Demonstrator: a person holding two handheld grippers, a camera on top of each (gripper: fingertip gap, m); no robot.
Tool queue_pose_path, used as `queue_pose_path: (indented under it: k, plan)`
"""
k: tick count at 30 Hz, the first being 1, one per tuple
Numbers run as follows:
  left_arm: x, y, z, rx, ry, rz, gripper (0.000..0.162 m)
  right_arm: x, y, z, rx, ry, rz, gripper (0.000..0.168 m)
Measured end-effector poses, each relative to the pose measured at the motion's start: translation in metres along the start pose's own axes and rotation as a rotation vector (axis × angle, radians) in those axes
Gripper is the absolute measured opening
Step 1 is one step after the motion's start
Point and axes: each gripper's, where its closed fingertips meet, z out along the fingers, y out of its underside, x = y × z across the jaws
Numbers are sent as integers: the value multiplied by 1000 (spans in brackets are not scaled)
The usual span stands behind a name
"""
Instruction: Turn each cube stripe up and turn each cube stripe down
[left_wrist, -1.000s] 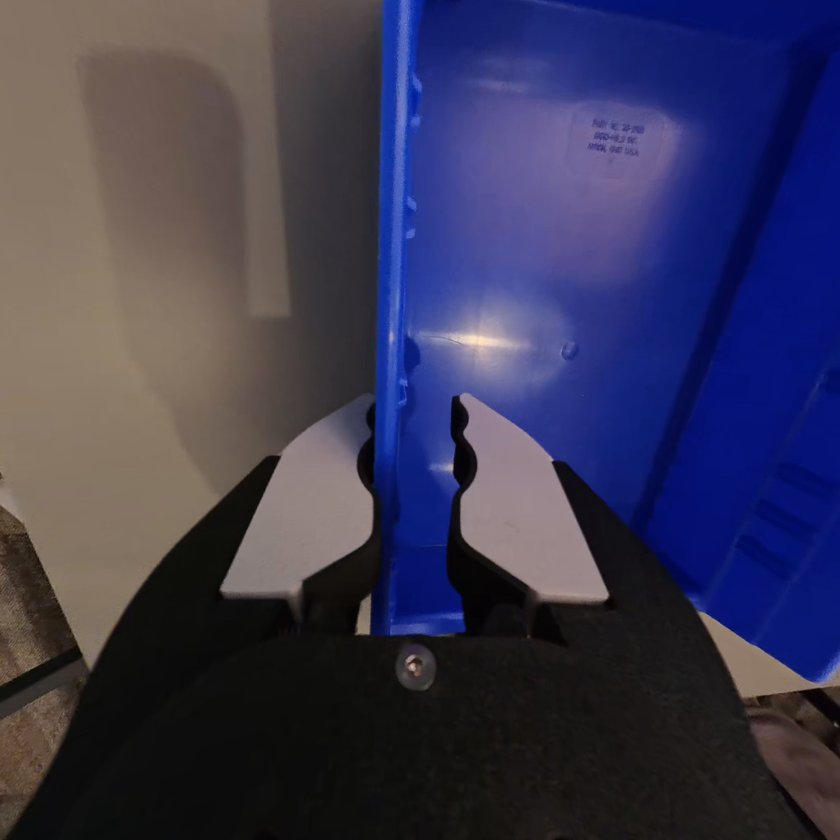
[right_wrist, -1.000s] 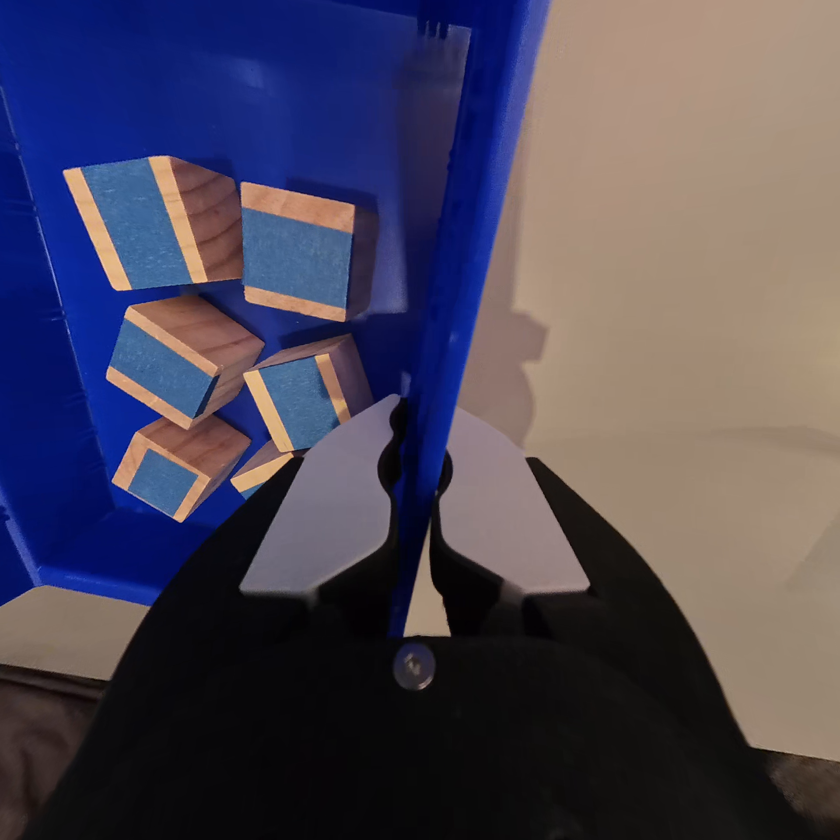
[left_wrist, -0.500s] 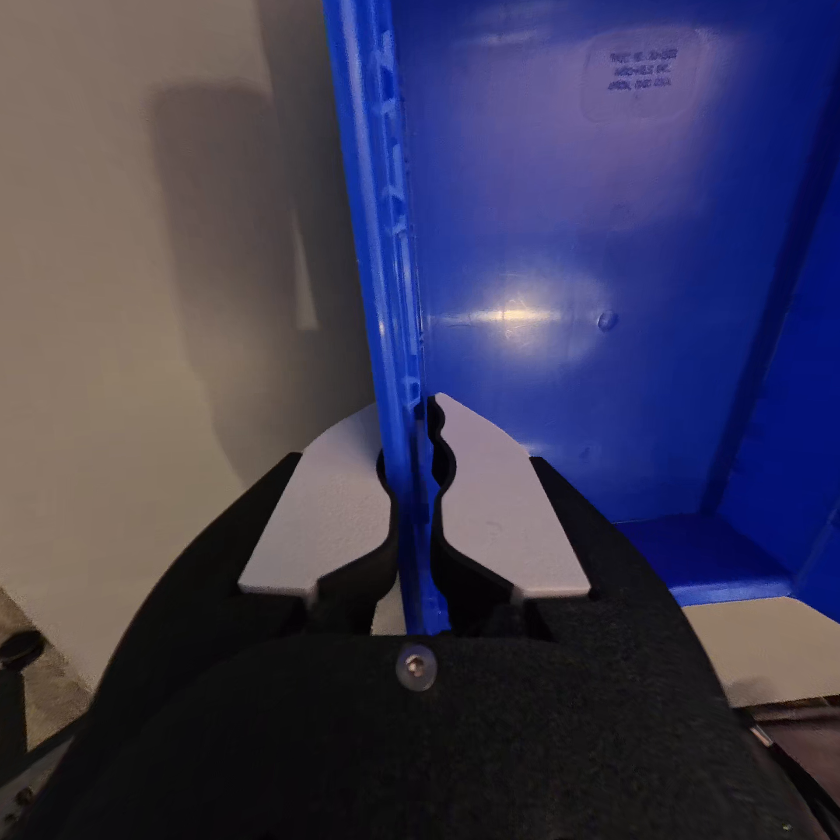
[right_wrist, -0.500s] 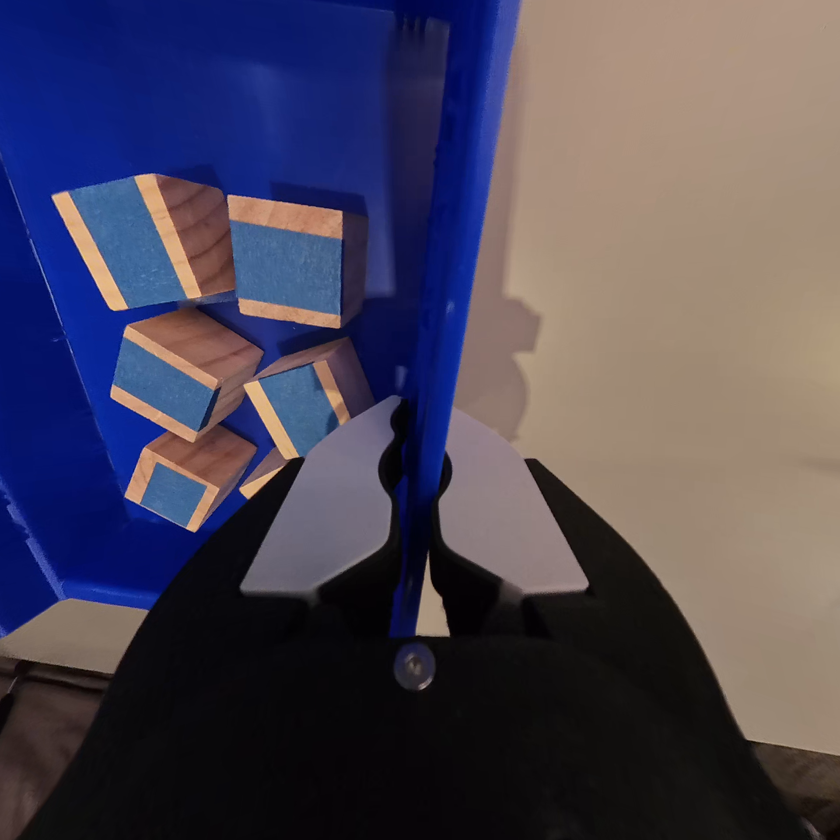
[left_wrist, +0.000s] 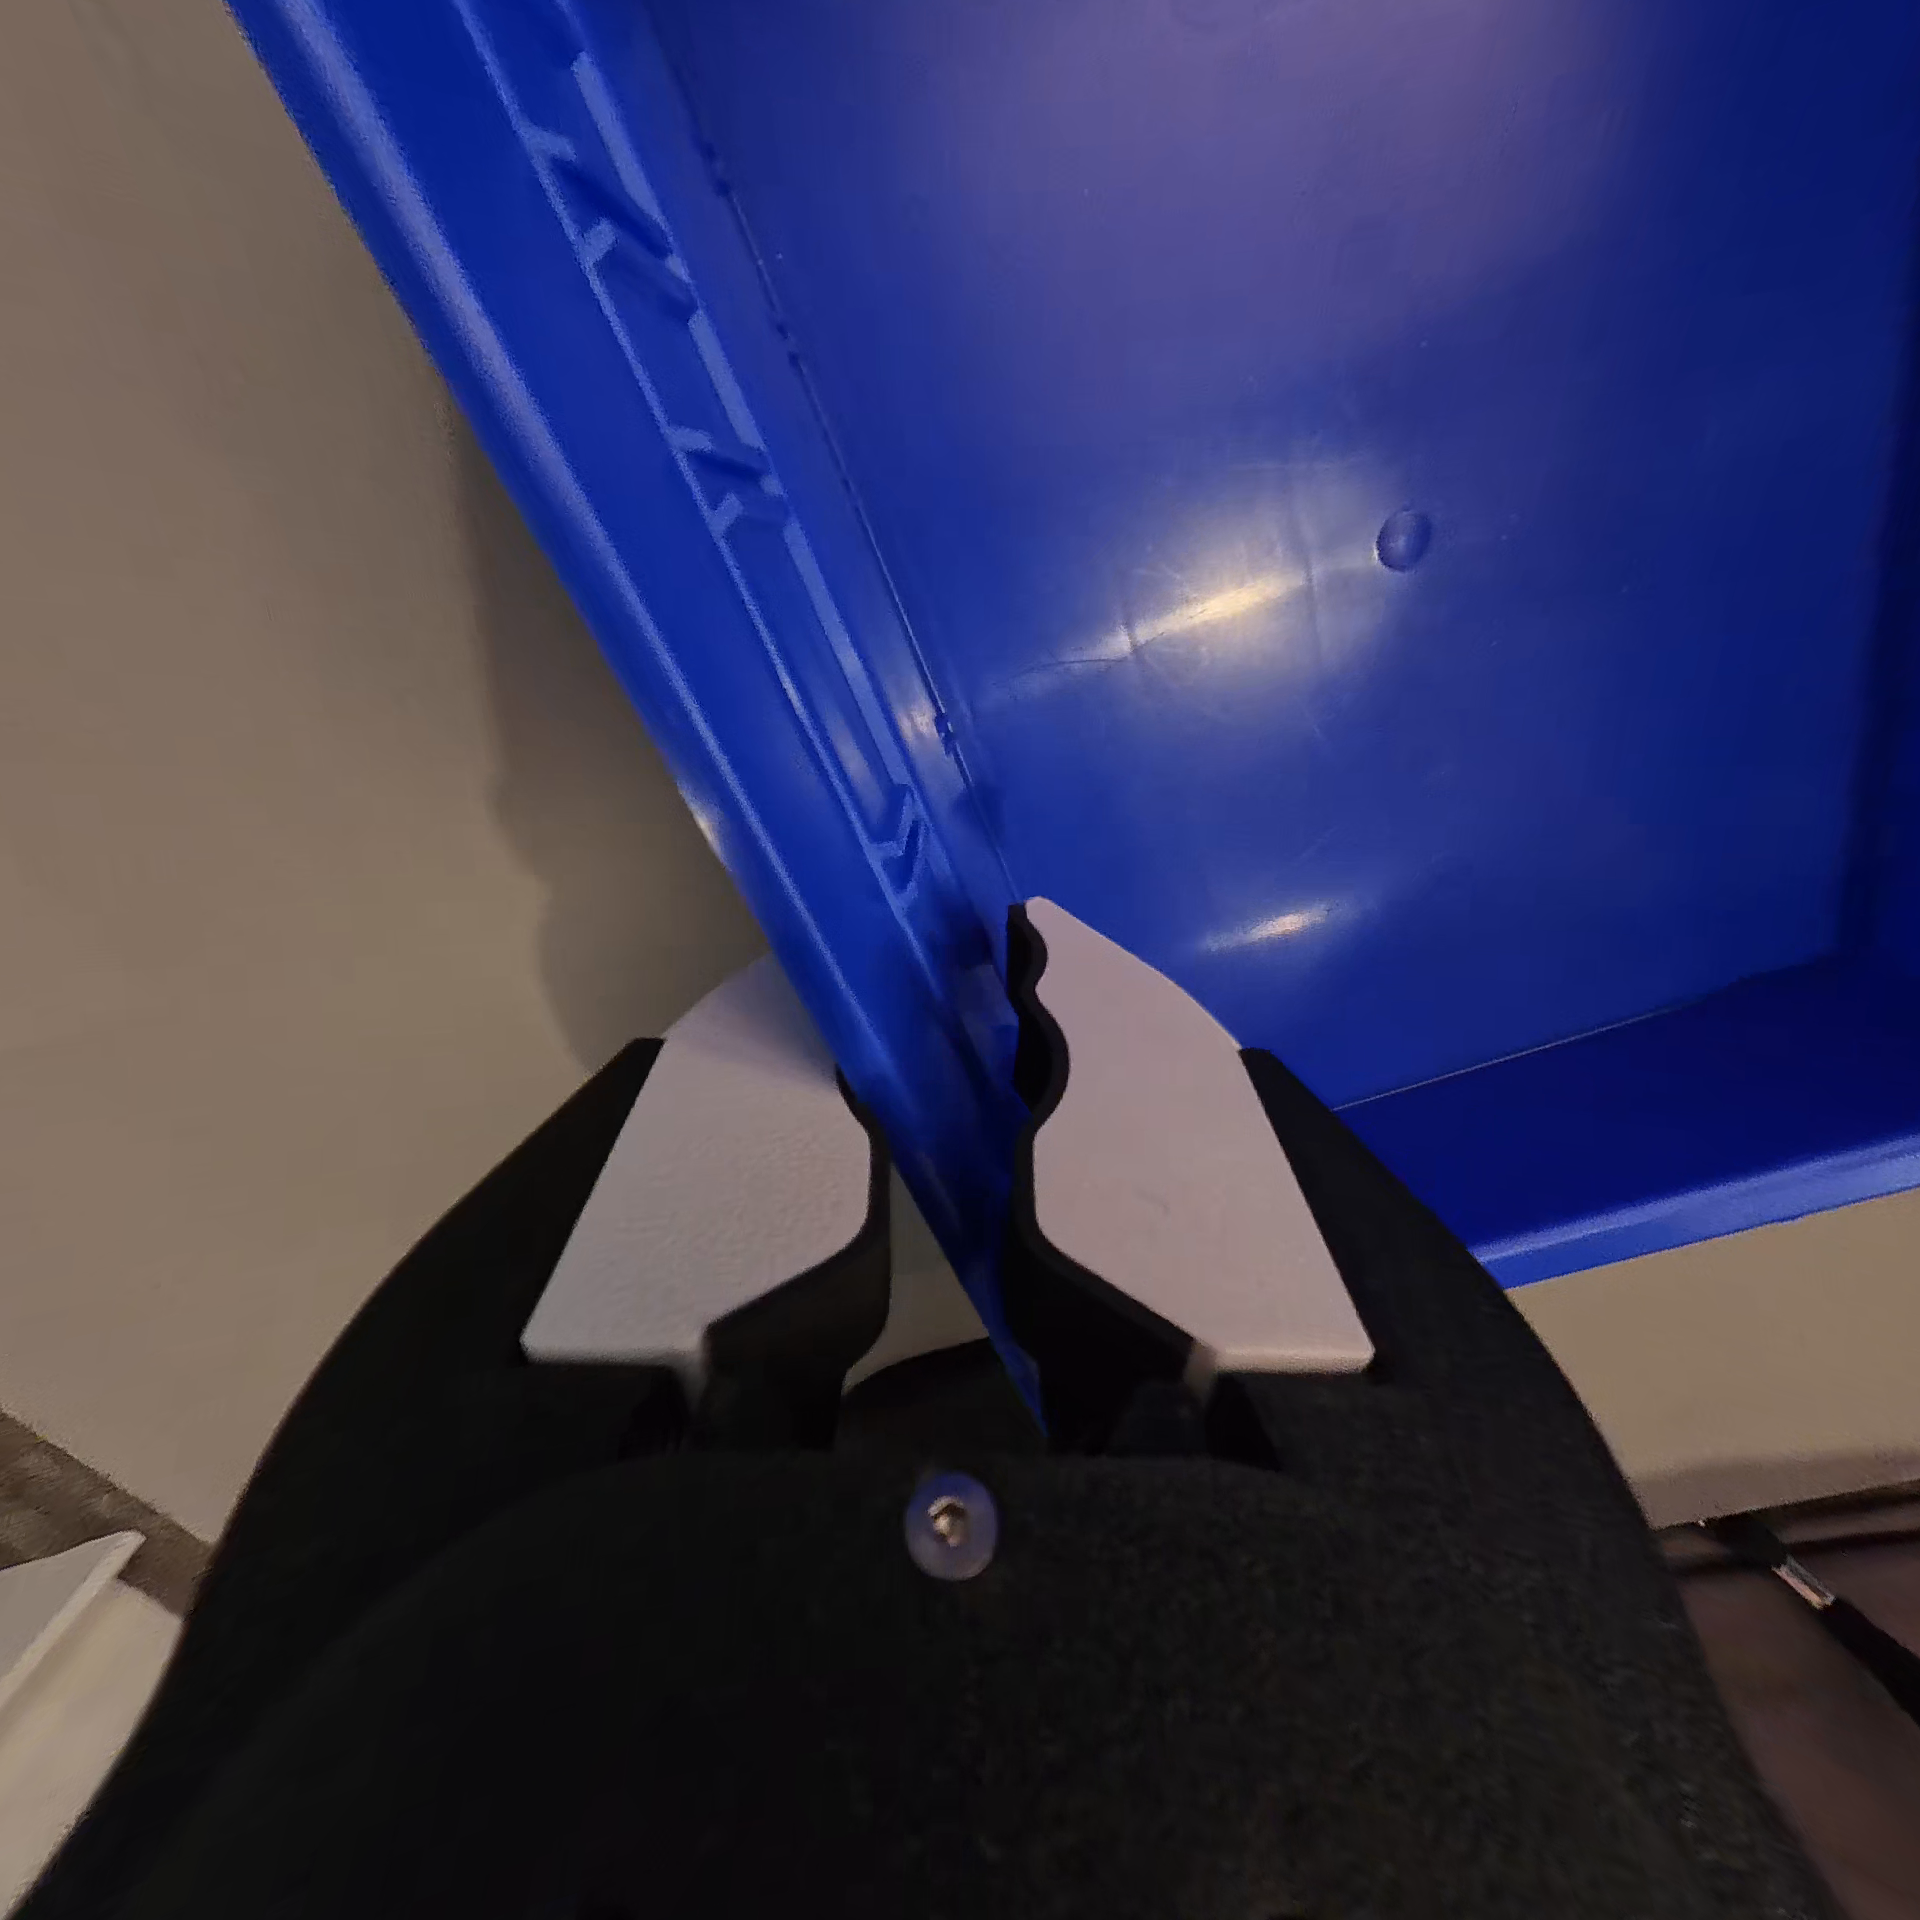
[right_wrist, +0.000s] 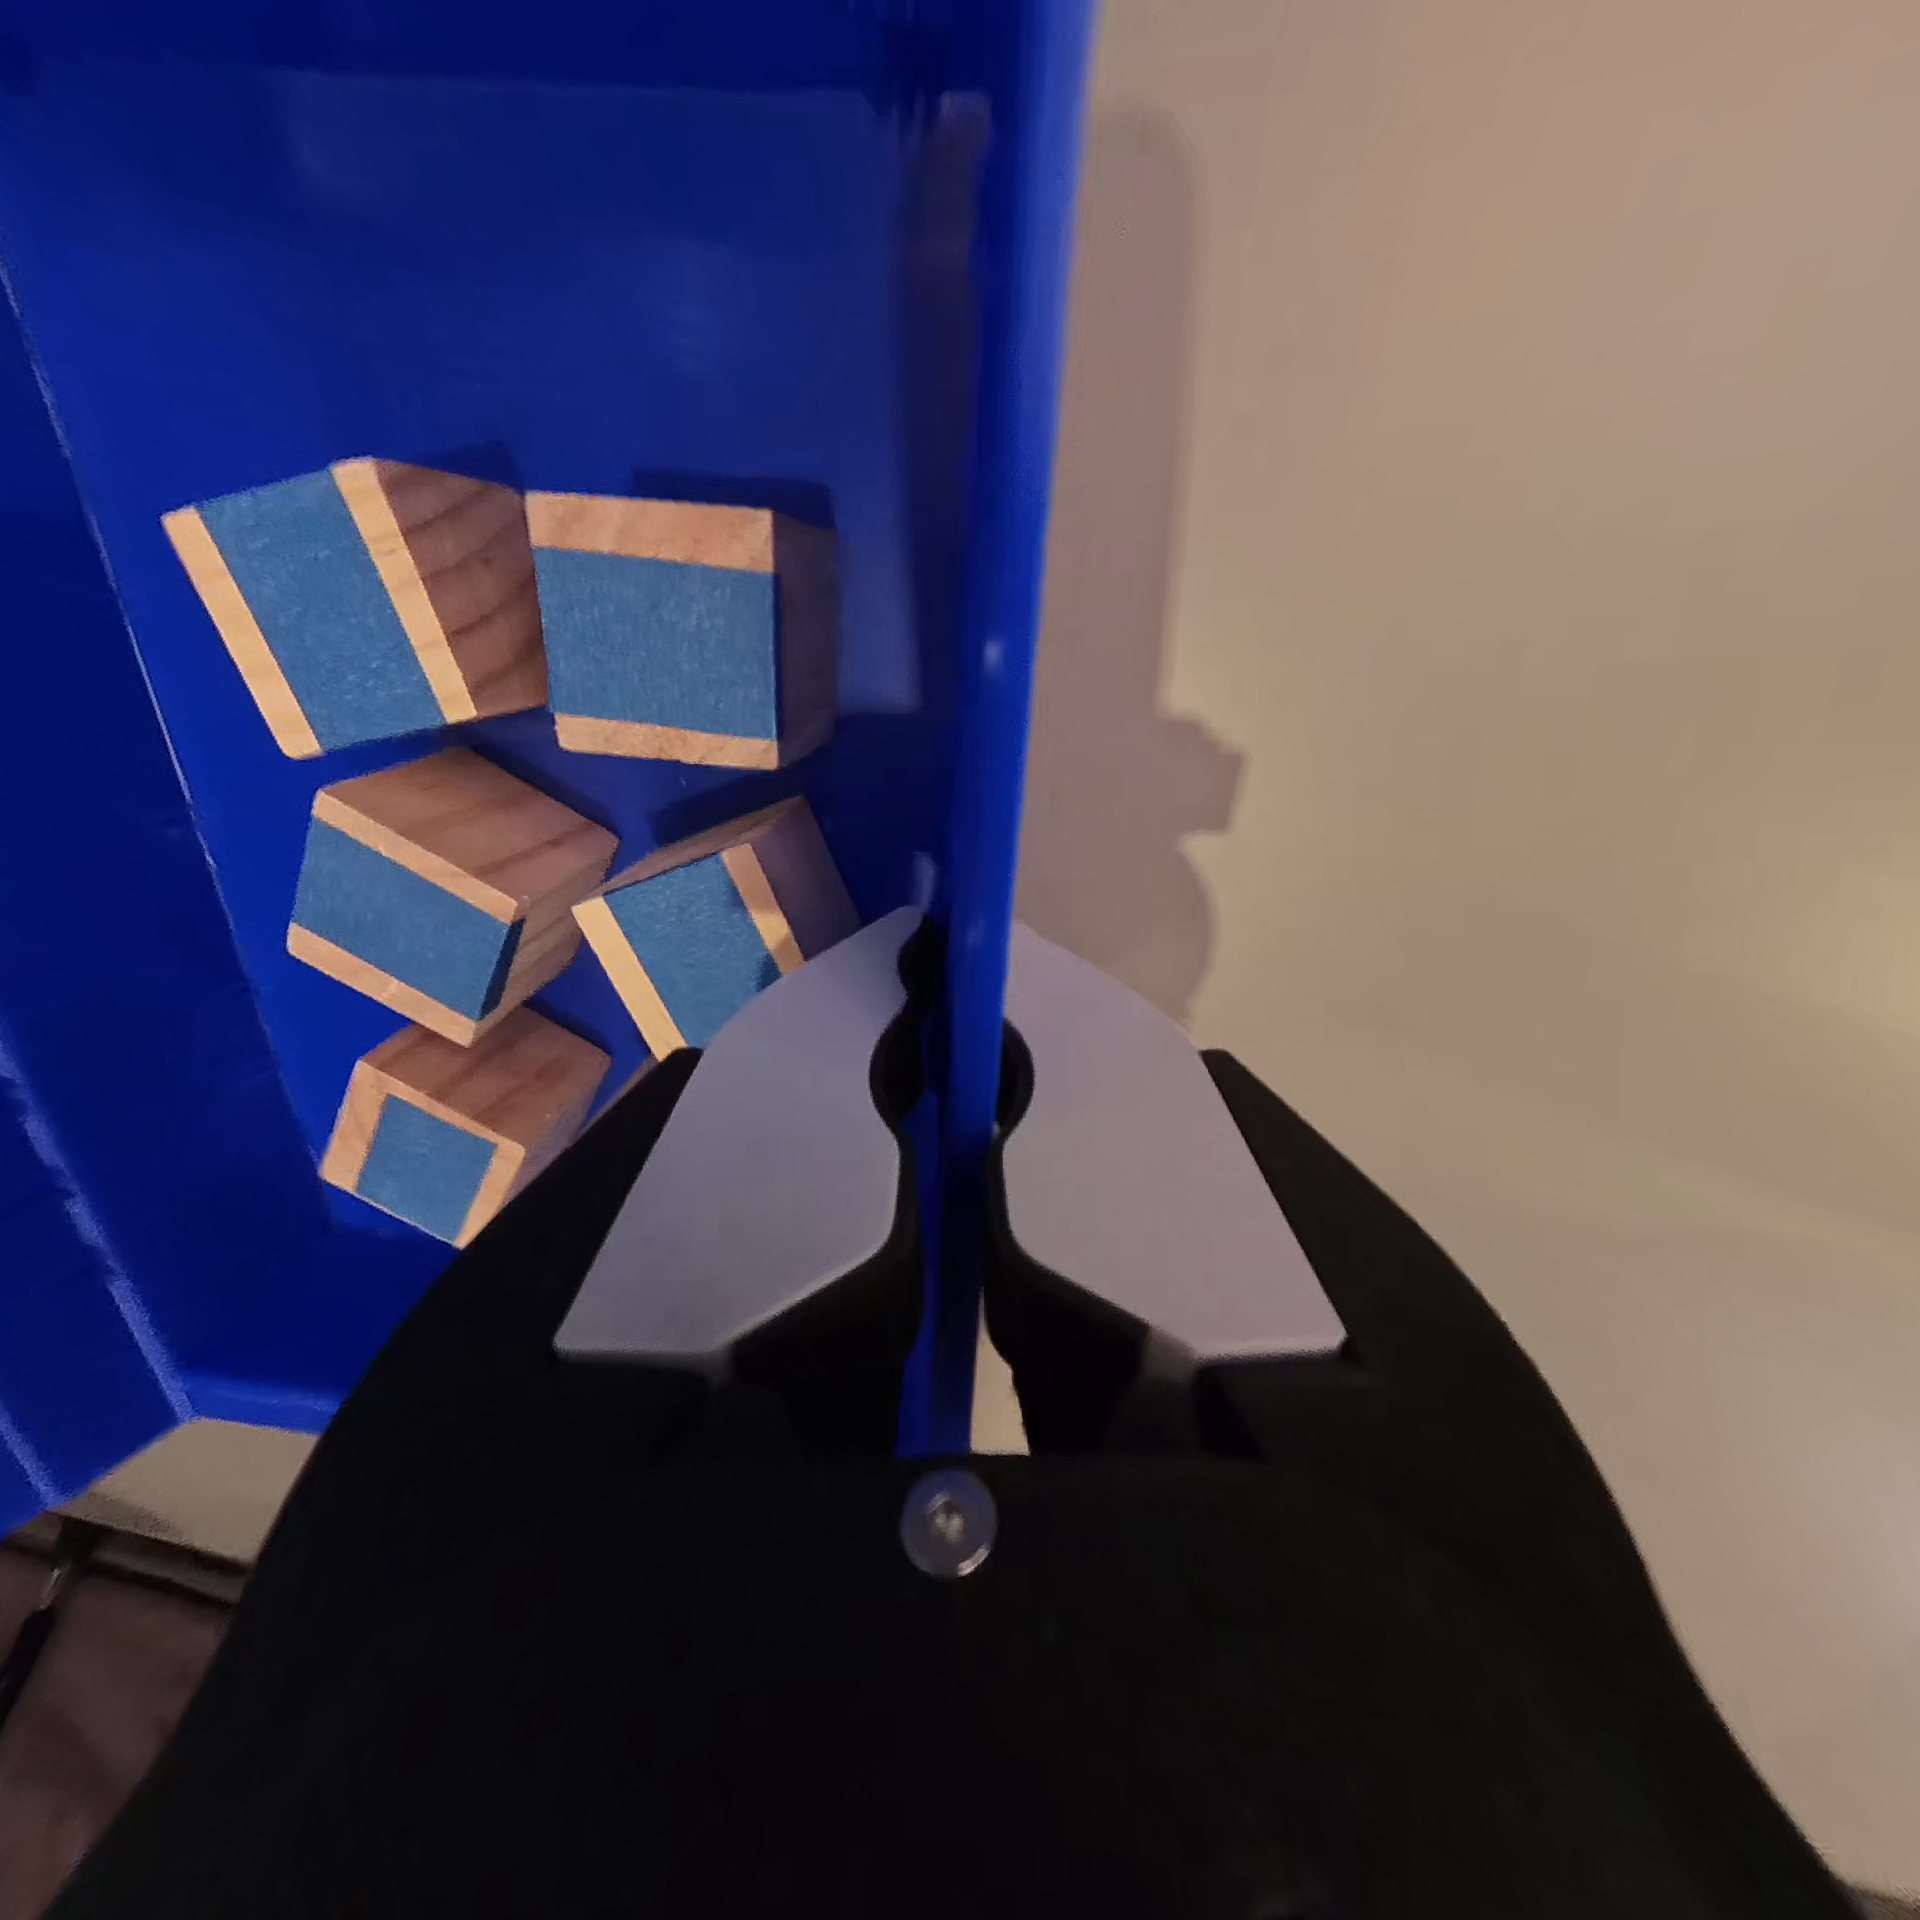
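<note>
A blue plastic bin (left_wrist: 1351, 416) is held by both grippers. My left gripper (left_wrist: 935, 956) is shut on the bin's left wall (left_wrist: 727, 582). My right gripper (right_wrist: 961, 930) is shut on the bin's right wall (right_wrist: 997, 520). Several wooden cubes with blue stripes lie inside the bin near the right wall, among them one (right_wrist: 343, 603) at the far left, one (right_wrist: 665, 634) beside it, one (right_wrist: 436, 894) below, one (right_wrist: 707, 935) by my left finger, and one (right_wrist: 447, 1132) nearest. The bin part in the left wrist view holds no cubes.
The bin rests over a cream table top (right_wrist: 1507, 727), whose front edge (left_wrist: 1714, 1455) shows. A white object (left_wrist: 62, 1621) lies low at the left, over grey carpet (left_wrist: 62, 1475). A dark cable (left_wrist: 1787, 1558) runs below the table edge at the right.
The left gripper has closed onto the bin's left wall. The bin now looks tilted in the left wrist view. In the right wrist view the cubes sit lower in the frame.
</note>
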Motion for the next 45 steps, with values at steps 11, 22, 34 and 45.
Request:
queue_pose_path:
  k: [11,22,34,45]
  plan:
    - [33,-6,1,-7,-25,77,27,-33,-14,6,35,-24,-26,7]
    - [44,-4,1,-23,-7,84,33,-37,-11,6,40,3,27,6]
    - [54,-19,2,44,76,94,38,-41,-5,7,-2,24,-30,9]
    - [60,-16,-4,46,179,105,40,-38,-2,7,-24,87,-96,21]
